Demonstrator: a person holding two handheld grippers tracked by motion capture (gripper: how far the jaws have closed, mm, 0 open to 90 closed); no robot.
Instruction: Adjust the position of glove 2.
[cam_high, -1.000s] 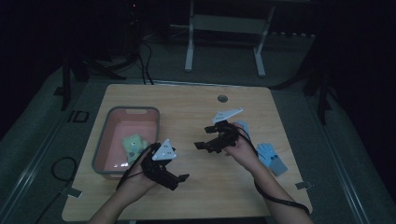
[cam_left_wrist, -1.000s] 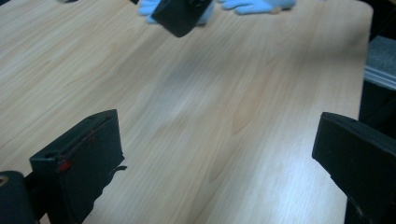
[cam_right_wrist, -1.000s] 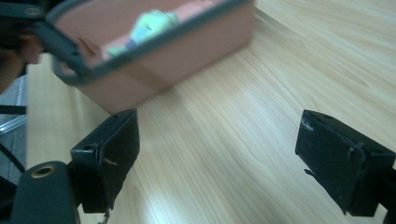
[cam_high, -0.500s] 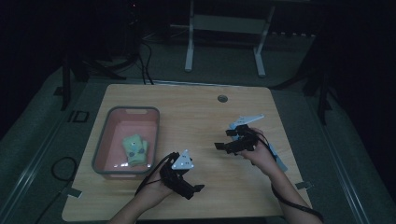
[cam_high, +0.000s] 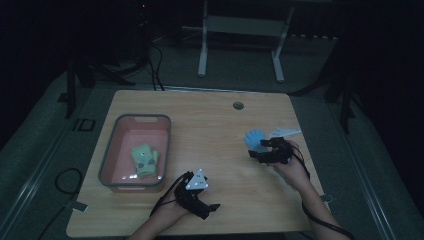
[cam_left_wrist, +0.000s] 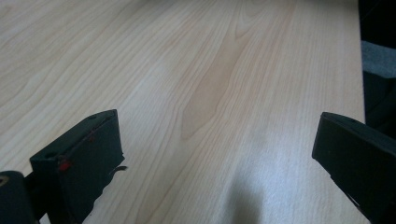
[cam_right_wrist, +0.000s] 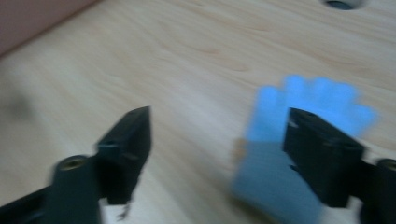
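A blue glove (cam_high: 253, 138) lies flat on the wooden table (cam_high: 210, 130), right of the middle. My right gripper (cam_high: 256, 151) hovers just in front of it. In the right gripper view the blue glove (cam_right_wrist: 317, 98) lies under the right-hand jaw, with its edge in the gap. The right gripper (cam_right_wrist: 217, 135) has just been closing its jaws, and the pads press on nothing. My left gripper (cam_high: 210, 211) is low near the table's front edge. In its own view the left gripper (cam_left_wrist: 217, 158) stands wide open over bare wood. A green glove (cam_high: 144, 159) lies in the pink tray (cam_high: 111, 150).
The tray stands at the table's left side, and its pink corner (cam_right_wrist: 37, 14) shows far off in the right gripper view. A round cable hole (cam_high: 238, 105) sits near the far edge. The table's right edge (cam_left_wrist: 362, 56) is close to the left gripper.
The left hand has sunk toward the front edge and shifted right. The right hand has moved right and lower, its jaws narrower, and the blue glove now shows at its tips.
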